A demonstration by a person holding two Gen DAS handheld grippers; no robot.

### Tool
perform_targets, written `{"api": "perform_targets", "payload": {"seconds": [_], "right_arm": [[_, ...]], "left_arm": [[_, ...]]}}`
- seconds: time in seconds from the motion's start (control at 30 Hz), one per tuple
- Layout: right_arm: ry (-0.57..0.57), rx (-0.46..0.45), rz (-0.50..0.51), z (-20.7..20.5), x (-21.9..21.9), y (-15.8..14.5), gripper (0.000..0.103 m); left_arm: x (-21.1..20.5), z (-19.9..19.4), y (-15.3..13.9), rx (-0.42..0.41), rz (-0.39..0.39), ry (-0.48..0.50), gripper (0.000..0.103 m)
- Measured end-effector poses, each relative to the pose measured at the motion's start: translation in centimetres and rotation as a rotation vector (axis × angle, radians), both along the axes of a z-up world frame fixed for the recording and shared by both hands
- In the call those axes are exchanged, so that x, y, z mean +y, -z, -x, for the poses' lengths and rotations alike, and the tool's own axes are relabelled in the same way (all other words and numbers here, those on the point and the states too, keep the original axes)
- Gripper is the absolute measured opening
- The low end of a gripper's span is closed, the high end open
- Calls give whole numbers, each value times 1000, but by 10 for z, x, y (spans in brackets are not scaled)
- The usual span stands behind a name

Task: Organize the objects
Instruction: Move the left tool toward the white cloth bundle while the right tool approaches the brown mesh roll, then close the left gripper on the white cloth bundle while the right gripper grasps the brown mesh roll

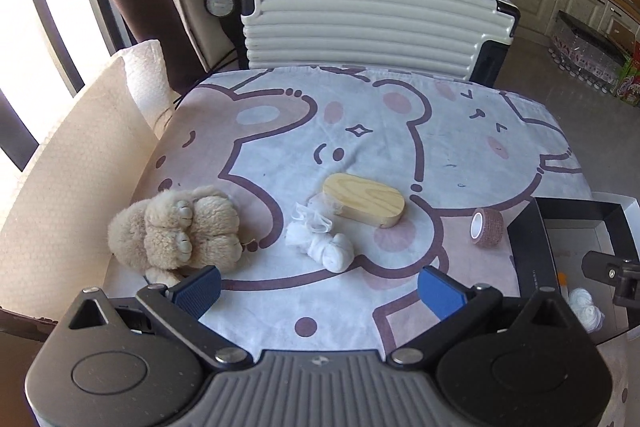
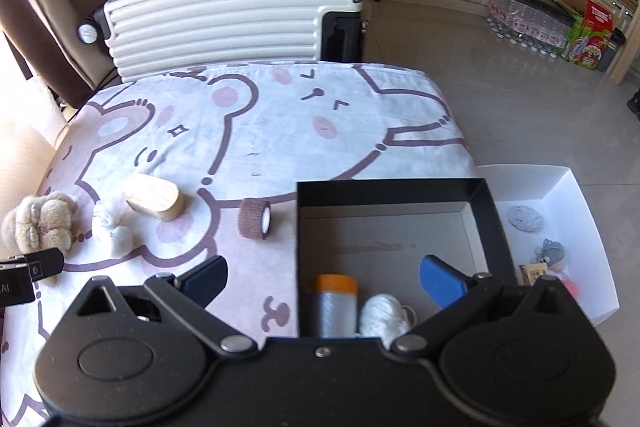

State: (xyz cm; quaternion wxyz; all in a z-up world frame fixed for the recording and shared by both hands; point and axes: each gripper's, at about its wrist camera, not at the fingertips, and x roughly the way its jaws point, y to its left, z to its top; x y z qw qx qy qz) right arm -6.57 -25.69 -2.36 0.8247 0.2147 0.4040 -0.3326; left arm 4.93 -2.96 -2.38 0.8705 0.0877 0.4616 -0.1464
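Left wrist view: a suitcase (image 1: 372,19) stands behind the table (image 1: 460,147); on its cloth lie a plush toy (image 1: 176,227), wooden block (image 1: 364,199), white mesh bundle (image 1: 320,239) and brown tape roll (image 1: 486,227). The left gripper (image 1: 320,287) gapes empty before them. The right gripper (image 2: 324,279), also spread, hovers over the black box (image 2: 490,219) holding a grey spool (image 2: 335,303) and white ball (image 2: 382,315).

Four loose things lie on the worktop (image 1: 460,155): one plush toy (image 1: 176,227), one white mesh bundle (image 1: 320,239), one wooden block (image 1: 364,199) and one roll of brown tape (image 1: 486,227). Two open boxes sit at its right side, one black (image 2: 492,227), one white (image 2: 576,211). The black box holds two items, a grey tube with an orange cap (image 2: 335,303) and a white ball (image 2: 382,315). The white box holds perhaps four small items, partly hidden. One suitcase (image 1: 360,23) stands behind.
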Motion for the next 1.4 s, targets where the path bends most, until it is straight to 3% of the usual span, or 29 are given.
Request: {"api": "perform_targets", "payload": {"seconds": [0.4, 0.83, 1.2, 1.4], "right_arm": [[-16, -59, -7, -15, 10, -8, 103], [29, -155, 5, -19, 8, -17, 103], [-7, -213, 8, -44, -2, -9, 103], [-8, -207, -20, -65, -12, 5, 103]], "left_arm": [[22, -5, -10, -39, 33, -62, 103], [1, -5, -10, -61, 51, -4, 102], [-4, -36, 6, -23, 137, -70, 91], [4, -58, 29, 72, 217, -147, 81]]}}
